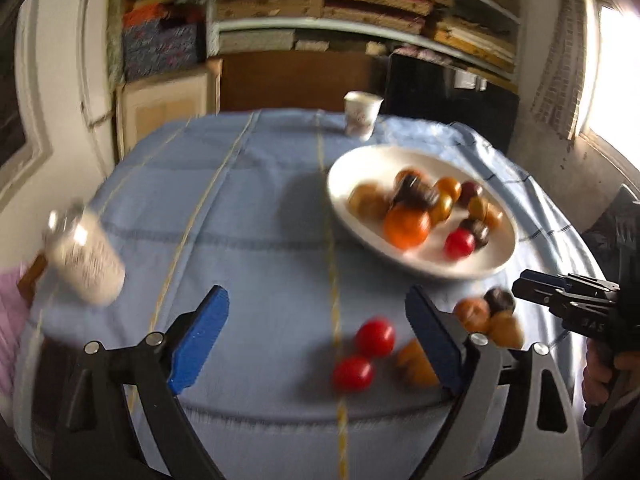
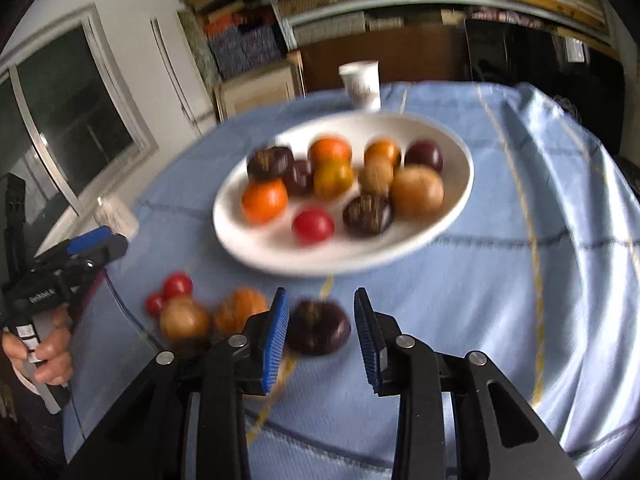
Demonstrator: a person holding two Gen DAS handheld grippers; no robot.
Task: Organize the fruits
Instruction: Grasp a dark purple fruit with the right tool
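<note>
A white plate (image 1: 496, 264) (image 2: 256, 256) holds several orange, yellow, dark purple and red fruits. On the blue cloth in front of it lie two red tomatoes (image 1: 374, 336) (image 2: 176, 285), some orange-brown fruits (image 1: 474, 314) (image 2: 184, 320) and a dark purple fruit (image 1: 498, 300) (image 2: 318, 328). My right gripper (image 2: 320, 294) (image 1: 520, 292) has its pads narrowly apart, and the dark purple fruit lies between its tips with a sliver of gap on the right. My left gripper (image 1: 316, 300) (image 2: 100, 240) stands wide open over the cloth, empty, with the red tomatoes just beyond it.
A white paper cup (image 1: 362, 114) (image 2: 362, 84) stands behind the plate. A pale can (image 1: 86, 256) (image 2: 114, 212) stands at the table's left edge. The cloth hangs off the table on the right. Shelves of stacked fabrics fill the back wall.
</note>
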